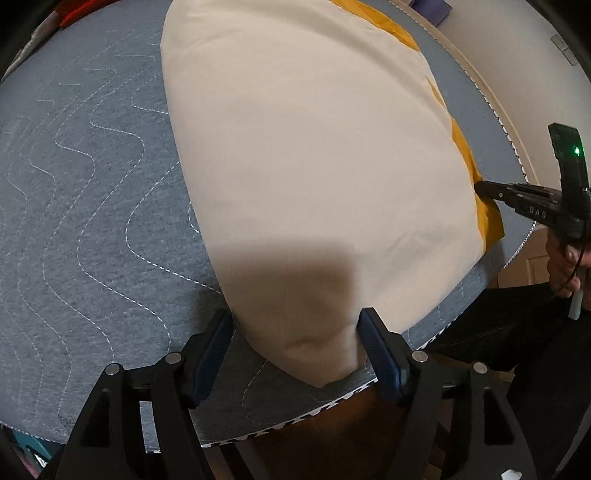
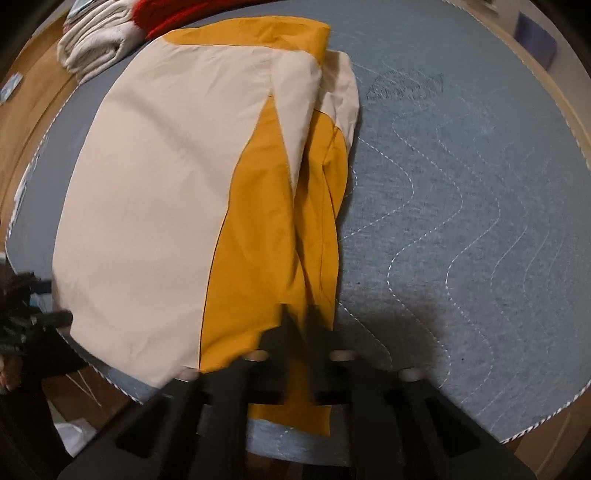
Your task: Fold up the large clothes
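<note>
A cream and orange garment lies folded on a blue-grey quilted mat. My left gripper is open, its blue-padded fingers standing on either side of the garment's near cream corner at the mat's edge. In the right wrist view the garment shows cream on the left and orange folds on the right. My right gripper is shut on the near orange edge. From the left wrist view the right gripper pinches that orange edge at the garment's right side.
The mat stretches to the right of the garment. A stack of folded white cloth and something red lie at the far left corner. A hand holds the right gripper's handle beyond the mat's edge.
</note>
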Demonstrator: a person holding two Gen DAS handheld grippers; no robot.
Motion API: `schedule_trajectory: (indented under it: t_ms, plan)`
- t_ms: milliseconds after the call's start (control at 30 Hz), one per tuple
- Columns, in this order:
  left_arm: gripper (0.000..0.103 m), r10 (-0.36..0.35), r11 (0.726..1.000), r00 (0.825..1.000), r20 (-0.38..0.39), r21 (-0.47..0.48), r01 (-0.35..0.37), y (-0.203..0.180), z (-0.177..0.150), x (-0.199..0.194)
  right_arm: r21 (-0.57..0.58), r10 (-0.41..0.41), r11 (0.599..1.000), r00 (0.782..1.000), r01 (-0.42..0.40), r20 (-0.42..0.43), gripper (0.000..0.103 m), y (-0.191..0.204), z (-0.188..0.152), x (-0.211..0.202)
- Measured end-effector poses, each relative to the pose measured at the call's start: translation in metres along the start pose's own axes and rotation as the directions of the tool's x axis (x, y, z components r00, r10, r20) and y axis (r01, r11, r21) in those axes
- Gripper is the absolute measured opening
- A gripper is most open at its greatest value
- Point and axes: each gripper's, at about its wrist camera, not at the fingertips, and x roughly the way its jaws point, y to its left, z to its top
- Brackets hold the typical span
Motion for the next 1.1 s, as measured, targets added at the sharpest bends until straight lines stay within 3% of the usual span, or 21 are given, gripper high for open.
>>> schedule_trajectory:
  t_ms: [100, 200, 300, 367, 433, 533, 667, 900, 933, 1000, 1067, 1100]
  plan:
    - [0.069, -0.035, 0.999, 0.999, 0.011, -0.008, 0.035, 0.007, 0.007, -0.011, 0.009, -0.014, 1.0, 1.0, 0.014, -0.001, 0.001, 0.0, -0.002, -0.001]
    - [0.068, -0.078, 0.994, 0.992, 0.096, -0.066, 0.085, 0.027, 0.024, -0.038, 0.038, 0.002, 0.999, 1.0, -0.003, 0.025, 0.002, -0.002, 0.004, -0.009]
    - [0.068, -0.097, 0.979, 0.984, 0.147, -0.163, 0.12, 0.055, 0.042, -0.046, 0.078, 0.047, 0.995, 0.982, -0.062, 0.18, 0.015, -0.01, 0.019, -0.036]
    - [0.068, -0.096, 0.963, 0.982, 0.161, -0.233, 0.133, 0.073, 0.055, -0.043, 0.095, 0.05, 0.993, 0.973, -0.074, 0.226, 0.057, -0.012, 0.024, -0.043]
    - [0.068, -0.12, 0.935, 0.977, 0.174, -0.31, 0.171, 0.091, 0.069, -0.036, 0.108, 0.037, 0.992, 0.976, -0.062, 0.216, 0.068, -0.016, 0.034, -0.037]
    - [0.068, -0.185, 0.878, 0.966, 0.183, -0.41, 0.246, 0.114, 0.082, -0.018, 0.123, 0.06, 0.989, 0.989, -0.077, 0.137, 0.068, -0.014, 0.048, -0.013]
    - [0.077, -0.268, 0.818, 0.943, 0.198, -0.471, 0.331, 0.134, 0.099, 0.003, 0.191, 0.101, 0.976, 0.995, -0.102, 0.015, 0.068, -0.021, 0.056, 0.026]
    - [0.076, -0.352, 0.782, 0.902, 0.25, -0.451, 0.43, 0.143, 0.121, 0.025, 0.346, 0.206, 0.92, 0.978, -0.187, -0.02, 0.068, -0.047, 0.061, 0.051]
    - [0.073, -0.351, 0.784, 0.898, 0.267, -0.441, 0.437, 0.141, 0.125, 0.025, 0.349, 0.211, 0.918, 0.977, -0.191, -0.02, 0.066, -0.048, 0.06, 0.052]
    - [0.063, -0.331, 0.796, 0.9, 0.283, -0.428, 0.428, 0.139, 0.13, 0.022, 0.34, 0.233, 0.915, 0.973, -0.216, -0.01, 0.049, -0.046, 0.06, 0.051]
    - [0.054, -0.309, 0.812, 0.905, 0.292, -0.415, 0.411, 0.136, 0.134, 0.018, 0.332, 0.239, 0.915, 0.971, -0.23, 0.014, 0.024, -0.041, 0.062, 0.046]
    - [0.047, -0.303, 0.817, 0.906, 0.297, -0.408, 0.407, 0.133, 0.135, 0.013, 0.327, 0.239, 0.916, 0.971, -0.232, 0.021, 0.021, -0.037, 0.064, 0.044]
